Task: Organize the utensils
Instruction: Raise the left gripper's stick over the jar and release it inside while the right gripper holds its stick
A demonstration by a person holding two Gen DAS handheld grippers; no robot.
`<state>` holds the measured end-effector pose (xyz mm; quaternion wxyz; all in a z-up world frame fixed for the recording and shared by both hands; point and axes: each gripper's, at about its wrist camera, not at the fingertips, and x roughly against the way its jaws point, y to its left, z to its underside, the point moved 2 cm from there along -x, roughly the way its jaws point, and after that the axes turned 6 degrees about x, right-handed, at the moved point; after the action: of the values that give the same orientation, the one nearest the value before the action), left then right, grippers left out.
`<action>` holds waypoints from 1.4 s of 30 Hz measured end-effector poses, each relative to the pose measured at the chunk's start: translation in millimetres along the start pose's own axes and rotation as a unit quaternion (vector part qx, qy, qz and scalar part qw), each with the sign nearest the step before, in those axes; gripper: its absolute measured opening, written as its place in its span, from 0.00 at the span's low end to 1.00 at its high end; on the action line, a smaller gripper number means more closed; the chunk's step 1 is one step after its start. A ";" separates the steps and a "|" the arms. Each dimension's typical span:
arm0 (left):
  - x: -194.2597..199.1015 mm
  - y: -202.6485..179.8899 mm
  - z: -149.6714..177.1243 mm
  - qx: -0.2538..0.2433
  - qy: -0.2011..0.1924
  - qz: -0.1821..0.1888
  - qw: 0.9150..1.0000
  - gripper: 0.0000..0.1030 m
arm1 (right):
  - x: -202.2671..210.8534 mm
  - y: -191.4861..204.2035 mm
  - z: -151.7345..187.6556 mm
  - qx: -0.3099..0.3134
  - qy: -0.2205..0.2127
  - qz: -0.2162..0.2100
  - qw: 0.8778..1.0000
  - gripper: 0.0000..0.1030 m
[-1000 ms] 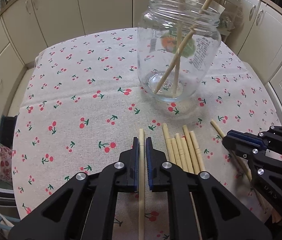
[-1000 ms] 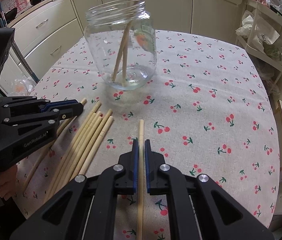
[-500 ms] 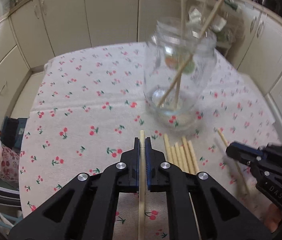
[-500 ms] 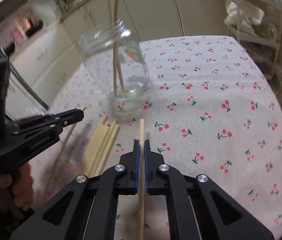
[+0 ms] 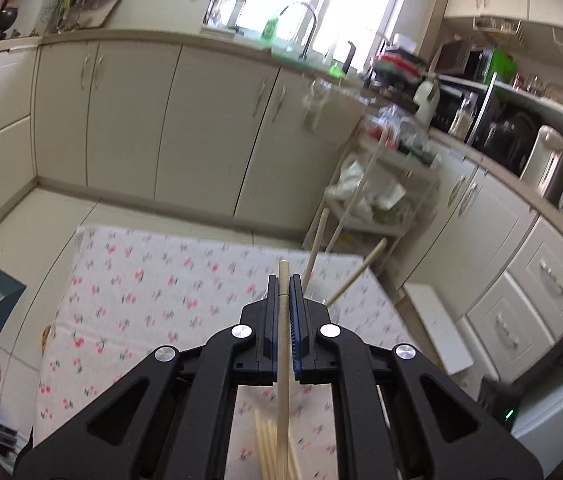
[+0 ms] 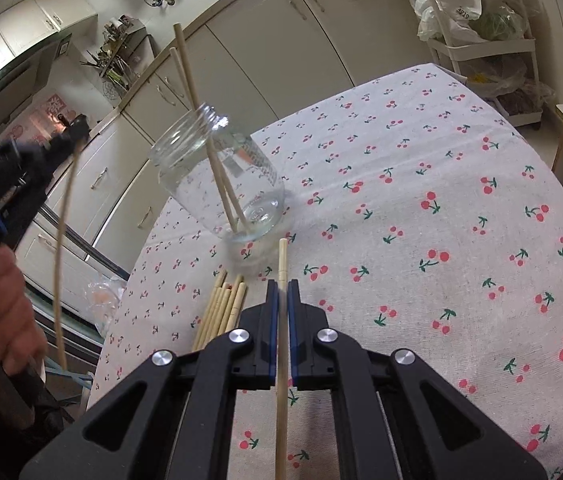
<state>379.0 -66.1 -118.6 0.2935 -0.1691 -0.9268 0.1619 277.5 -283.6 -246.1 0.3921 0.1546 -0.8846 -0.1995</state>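
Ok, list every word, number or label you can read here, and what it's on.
Nothing reads clearly enough to quote.
Glass jar label: print too small to read.
White plastic bag on the trolley: dark digits, too blurred.
Left tongs: body marking lost in motion blur.

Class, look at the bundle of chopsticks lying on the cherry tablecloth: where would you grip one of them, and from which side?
Take an outer stick of the chopsticks on the cloth, near its jar-facing end, coming down from above with the tongs straddling it crosswise. They lie flat, parallel and touching, so only the edge sticks leave room beside them. The fanned tips nearest the glass jar probably separate most easily.
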 end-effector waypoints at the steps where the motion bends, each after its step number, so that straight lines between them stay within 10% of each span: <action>1: 0.1 -3.8 -8.0 0.002 -0.012 0.006 1.000 0.05 | -0.3 -2.6 0.7 -0.003 0.001 -0.002 1.000 0.05; 17: -12.5 -26.3 -95.3 0.059 -0.167 0.006 0.984 0.05 | -5.4 -8.3 3.2 -0.012 0.004 -0.012 1.000 0.05; 42: -80.5 -16.4 -64.7 0.036 -0.180 -0.051 0.982 0.05 | -7.3 -12.4 3.4 -0.019 0.007 -0.016 1.000 0.06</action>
<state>476.2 -100.6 -101.3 0.1361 -0.0789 -0.9654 0.2078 281.0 -290.5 -258.7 0.3981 0.1624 -0.8753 -0.2212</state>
